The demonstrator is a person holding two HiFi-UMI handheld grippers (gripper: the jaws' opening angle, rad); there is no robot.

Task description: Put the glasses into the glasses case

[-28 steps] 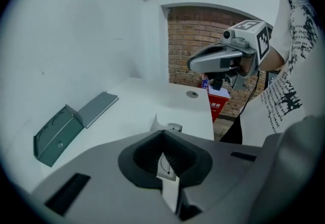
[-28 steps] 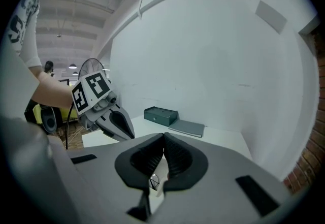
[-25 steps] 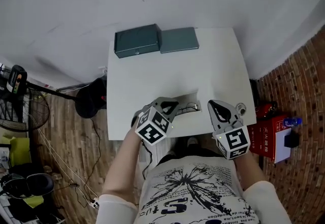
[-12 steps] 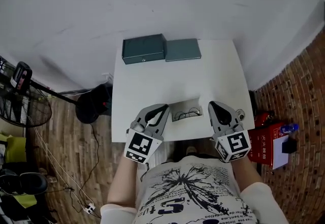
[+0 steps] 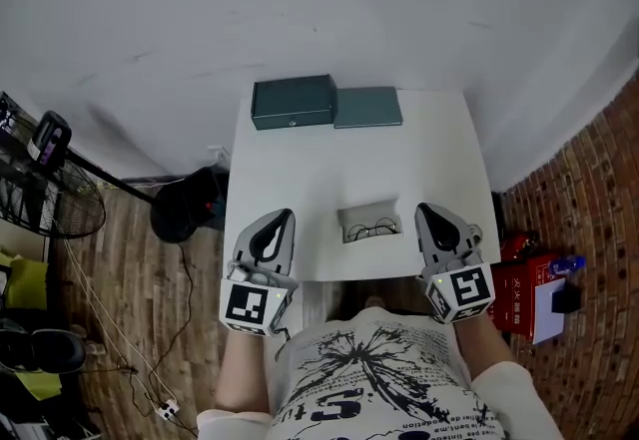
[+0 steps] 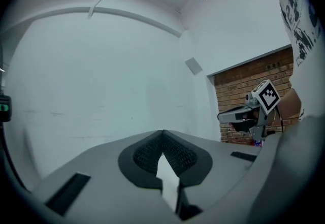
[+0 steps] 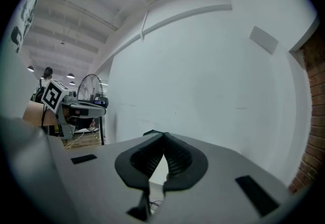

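Note:
A pair of thin-rimmed glasses [image 5: 373,226] lies in a small light grey open holder [image 5: 367,214] near the front edge of the white table [image 5: 300,179]. Two teal cases stand side by side at the table's back edge, a darker one [image 5: 293,102] and a flatter one [image 5: 367,107]. My left gripper [image 5: 281,217] [image 6: 162,131] hovers left of the glasses, shut and empty. My right gripper [image 5: 426,210] [image 7: 164,135] hovers to their right, its pads meeting with nothing between them. Each gripper view looks level at a white wall and shows the other gripper.
A standing fan [image 5: 45,194] and a black object [image 5: 185,201] are on the wood floor at the left. A red box [image 5: 529,273] sits on the floor at the right, beside brick paving. A person [image 7: 46,73] stands far off.
My left gripper has drawn back from the glasses, moving left and up to the table's front left corner. The glasses stay in the grey holder. The right gripper rose slightly.

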